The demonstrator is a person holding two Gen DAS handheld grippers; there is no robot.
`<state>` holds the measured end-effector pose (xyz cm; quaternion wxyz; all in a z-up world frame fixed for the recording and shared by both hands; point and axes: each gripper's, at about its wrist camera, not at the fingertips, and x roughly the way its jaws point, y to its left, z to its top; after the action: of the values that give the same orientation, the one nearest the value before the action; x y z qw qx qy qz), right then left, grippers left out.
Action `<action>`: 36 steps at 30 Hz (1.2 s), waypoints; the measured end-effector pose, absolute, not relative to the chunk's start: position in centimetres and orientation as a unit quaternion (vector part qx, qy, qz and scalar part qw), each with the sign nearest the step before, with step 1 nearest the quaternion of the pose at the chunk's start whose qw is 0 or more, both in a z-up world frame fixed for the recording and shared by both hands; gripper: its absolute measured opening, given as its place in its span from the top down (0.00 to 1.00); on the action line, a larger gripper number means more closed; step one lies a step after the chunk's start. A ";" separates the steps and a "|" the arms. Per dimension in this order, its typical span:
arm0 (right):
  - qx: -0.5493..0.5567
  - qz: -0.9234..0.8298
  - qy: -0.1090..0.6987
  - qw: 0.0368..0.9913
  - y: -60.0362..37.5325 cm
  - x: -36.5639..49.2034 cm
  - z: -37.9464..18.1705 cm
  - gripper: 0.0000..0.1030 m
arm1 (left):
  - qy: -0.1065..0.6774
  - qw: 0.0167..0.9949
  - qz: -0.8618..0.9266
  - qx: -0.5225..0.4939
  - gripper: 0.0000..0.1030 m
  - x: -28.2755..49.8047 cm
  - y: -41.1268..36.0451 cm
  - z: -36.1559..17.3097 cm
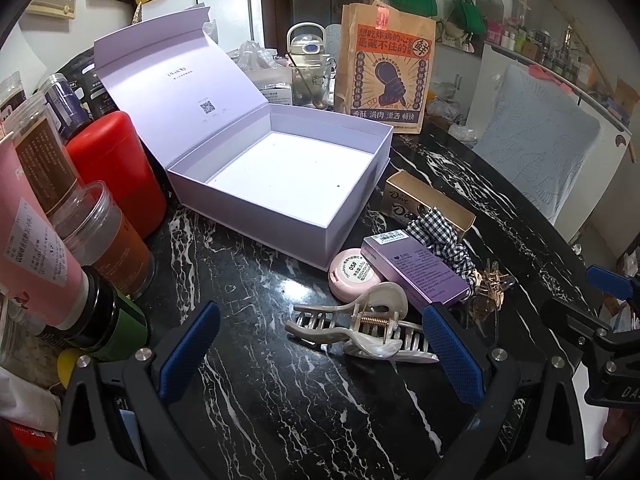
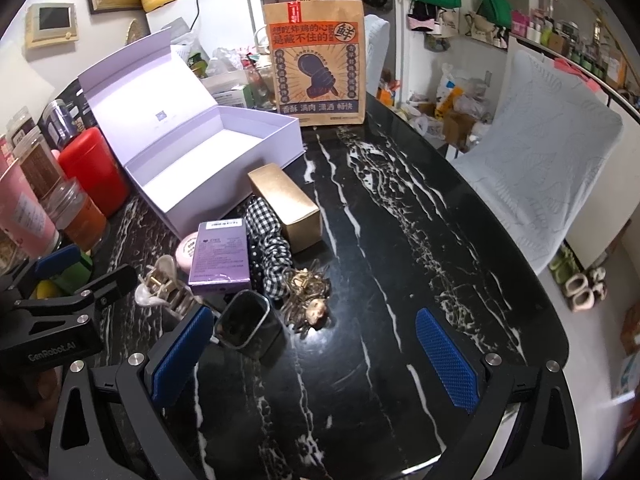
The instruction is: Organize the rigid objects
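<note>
An open lilac gift box (image 1: pixel 224 184) (image 2: pixel 168 196), lid up and nothing inside, sits on the black marble table (image 1: pixel 256 392) (image 2: pixel 400 240). Beside it lie a pearly hair claw (image 1: pixel 360 332) (image 2: pixel 160 286), a pink round compact (image 1: pixel 354 276) (image 2: pixel 185 258), a purple carton (image 1: pixel 416 270) (image 2: pixel 222 254), a gold Dove box (image 1: pixel 430 204) (image 2: pixel 286 204), a gingham scrunchie (image 1: pixel 444 240) (image 2: pixel 272 256), gold hairpins (image 1: pixel 490 282) (image 2: pixel 306 300) and a small dark case (image 2: pixel 246 326). My left gripper (image 1: pixel 318 354) is open just short of the claw. My right gripper (image 2: pixel 314 356) is open, its left finger beside the dark case.
Jars, a red canister (image 1: pixel 116 176) (image 2: pixel 94 170) and a pink tube (image 1: pixel 28 240) crowd the left edge. A printed paper bag (image 1: pixel 386 68) (image 2: pixel 318 60) and a water jug (image 1: pixel 308 66) stand behind the box. A cushioned chair (image 1: pixel 536 152) (image 2: pixel 540 168) sits at the right.
</note>
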<state>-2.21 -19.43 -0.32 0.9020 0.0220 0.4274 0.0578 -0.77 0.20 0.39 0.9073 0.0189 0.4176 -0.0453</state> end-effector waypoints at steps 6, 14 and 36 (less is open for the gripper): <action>0.020 0.058 0.426 0.903 -19.5 -2.3 -0.2 0.00 | 0.418 0.907 -0.046 0.019 0.00 -0.9 0.2 0.4; 0.018 0.060 0.425 0.903 -19.4 -2.6 -0.1 0.00 | 0.417 0.908 -0.048 0.021 0.00 -1.2 0.0 0.5; 0.058 0.096 0.438 0.892 -19.5 -4.5 -2.5 0.01 | 0.450 0.890 -0.072 -0.029 0.00 -2.2 1.4 -2.0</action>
<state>-4.46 -19.49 -2.55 0.8921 0.0583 0.4377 0.0955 -2.24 1.43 -1.98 0.8895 -0.0292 0.4503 -0.0718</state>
